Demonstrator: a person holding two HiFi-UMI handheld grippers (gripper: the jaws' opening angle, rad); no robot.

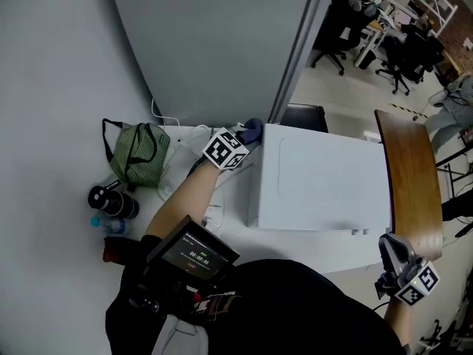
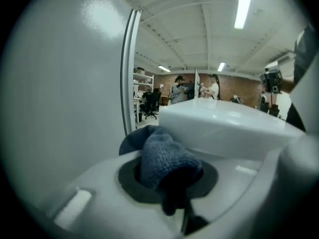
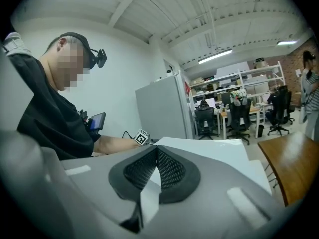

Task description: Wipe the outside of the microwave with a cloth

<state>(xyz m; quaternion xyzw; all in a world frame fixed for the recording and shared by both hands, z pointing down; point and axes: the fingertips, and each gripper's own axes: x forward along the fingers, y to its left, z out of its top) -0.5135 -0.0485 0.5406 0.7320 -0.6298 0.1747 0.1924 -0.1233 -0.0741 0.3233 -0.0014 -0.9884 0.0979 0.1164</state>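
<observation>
The white microwave (image 1: 318, 183) stands on the white table, seen from above in the head view. My left gripper (image 1: 244, 143) is at its back left corner, shut on a blue cloth (image 1: 252, 132) that presses against the microwave's left side. In the left gripper view the blue cloth (image 2: 164, 158) bulges from between the jaws, right beside the microwave's white top (image 2: 224, 126). My right gripper (image 1: 392, 254) hangs near the microwave's front right corner, shut with nothing in it. In the right gripper view its pads (image 3: 172, 171) meet at the tips, and the microwave top (image 3: 209, 153) lies beyond.
A green striped bag (image 1: 137, 154), a black bottle (image 1: 111, 200) and a small blue-capped bottle (image 1: 103, 224) sit on the table left of my arm. A grey partition (image 1: 214, 43) rises behind the microwave. A brown wooden tabletop (image 1: 414, 183) lies to the right.
</observation>
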